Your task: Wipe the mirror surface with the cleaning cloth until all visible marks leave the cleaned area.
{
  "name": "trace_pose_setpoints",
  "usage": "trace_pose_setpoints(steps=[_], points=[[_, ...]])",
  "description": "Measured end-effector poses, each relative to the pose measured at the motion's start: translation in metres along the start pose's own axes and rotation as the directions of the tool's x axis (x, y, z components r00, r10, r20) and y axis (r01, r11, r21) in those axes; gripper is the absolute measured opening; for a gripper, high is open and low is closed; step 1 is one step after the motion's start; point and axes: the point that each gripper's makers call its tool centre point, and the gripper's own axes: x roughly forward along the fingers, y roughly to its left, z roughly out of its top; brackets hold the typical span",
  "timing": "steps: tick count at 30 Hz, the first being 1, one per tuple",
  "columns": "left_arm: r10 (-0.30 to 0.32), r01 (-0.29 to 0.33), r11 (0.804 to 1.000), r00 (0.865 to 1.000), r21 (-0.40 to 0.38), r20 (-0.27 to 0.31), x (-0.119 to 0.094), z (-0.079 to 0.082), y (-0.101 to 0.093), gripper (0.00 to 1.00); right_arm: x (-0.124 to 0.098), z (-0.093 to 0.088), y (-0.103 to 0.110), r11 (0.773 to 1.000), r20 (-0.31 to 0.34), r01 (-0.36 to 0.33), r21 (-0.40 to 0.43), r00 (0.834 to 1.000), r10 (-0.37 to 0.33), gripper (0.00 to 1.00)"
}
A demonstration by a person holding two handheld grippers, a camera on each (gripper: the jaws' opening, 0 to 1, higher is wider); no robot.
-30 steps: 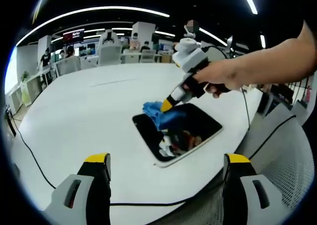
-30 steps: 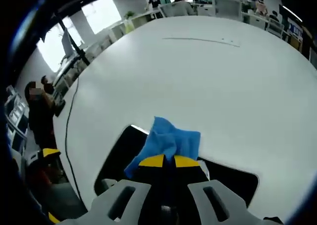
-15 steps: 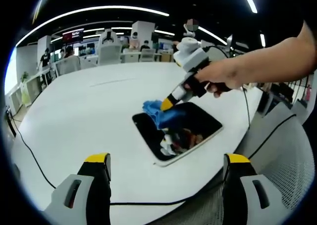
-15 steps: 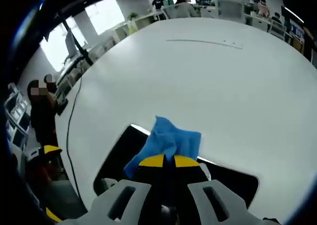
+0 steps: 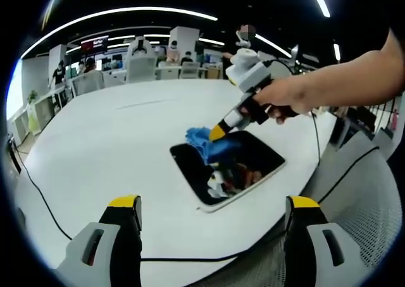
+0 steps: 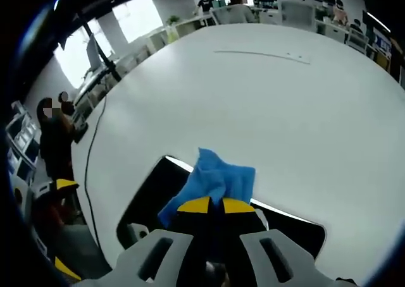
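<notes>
A dark rectangular mirror lies flat on the white table, reflecting the room. The blue cleaning cloth rests over the mirror's far left part. My right gripper, held by a person's hand, is shut on the cloth and presses it down onto the glass. In the right gripper view the cloth bunches just beyond my yellow-tipped right gripper, with the mirror dark on both sides. My left gripper stands open near the table's edge, well short of the mirror, with nothing between its fingers.
A black cable runs along the table's near left edge and under my left gripper. A mesh chair stands at the right. Desks, chairs and people fill the office behind. The table's far half is bare white.
My right gripper has slid the cloth slightly to the right on the mirror. My left gripper has not moved.
</notes>
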Motion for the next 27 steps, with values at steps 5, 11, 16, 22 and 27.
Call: trace_pose_setpoints(steps=[5, 11, 16, 22, 27], points=[[0.0, 0.0, 1.0, 1.0, -0.003, 0.003, 0.0, 0.001, 0.0, 0.94, -0.005, -0.003, -0.007, 1.0, 0.001, 0.007, 0.007, 1.0, -0.007, 0.0], [0.003, -0.003, 1.0, 1.0, -0.003, 0.003, 0.0, 0.001, 0.001, 0.94, -0.008, -0.006, -0.015, 1.0, -0.005, 0.018, 0.009, 1.0, -0.018, 0.0], [0.005, -0.005, 1.0, 1.0, -0.004, 0.004, 0.0, 0.001, 0.001, 0.94, -0.011, -0.008, -0.022, 1.0, -0.007, 0.024, 0.007, 1.0, -0.024, 0.0], [0.009, -0.009, 1.0, 1.0, -0.006, 0.005, 0.0, 0.0, 0.002, 0.93, -0.015, -0.01, -0.031, 0.999, -0.008, 0.032, 0.035, 0.999, -0.032, 0.0], [0.011, -0.011, 1.0, 1.0, -0.006, 0.005, -0.001, 0.0, 0.003, 0.93, -0.017, -0.012, -0.034, 0.998, -0.007, 0.044, 0.035, 0.999, -0.044, 0.0]])
